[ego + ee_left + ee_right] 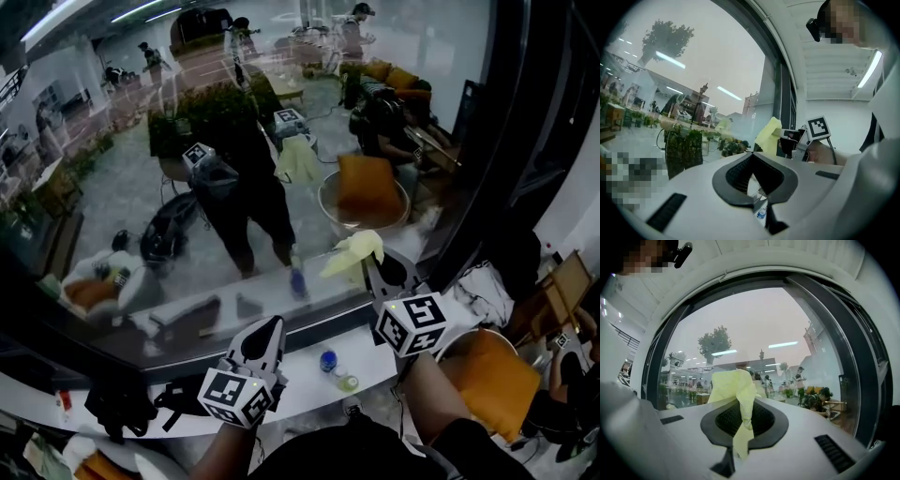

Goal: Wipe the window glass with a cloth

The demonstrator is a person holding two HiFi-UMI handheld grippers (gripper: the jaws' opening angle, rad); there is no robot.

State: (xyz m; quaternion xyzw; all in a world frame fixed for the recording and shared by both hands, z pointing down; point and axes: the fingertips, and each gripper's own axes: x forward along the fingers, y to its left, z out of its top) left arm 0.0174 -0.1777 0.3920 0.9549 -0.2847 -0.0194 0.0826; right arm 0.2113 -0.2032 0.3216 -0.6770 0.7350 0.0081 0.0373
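The window glass (234,141) fills most of the head view and mirrors the person and both grippers. My right gripper (373,270) is raised toward its lower right part, shut on a pale yellow cloth (354,251). The bunched cloth (733,383) sticks out past the jaws of the right gripper (743,404) toward the pane (754,329); I cannot tell whether it touches. My left gripper (269,330) is lower and to the left, above the sill. Its jaws (752,157) meet at the tips with nothing held. From there the cloth (768,136) shows to the right.
A white sill (300,389) runs below the glass. On the floor beneath lies a small bottle with a blue cap (328,361). Dark gear (117,403) sits at the sill's left. A dark window frame (506,141) stands at the right, with an orange-cushioned chair (492,380) below.
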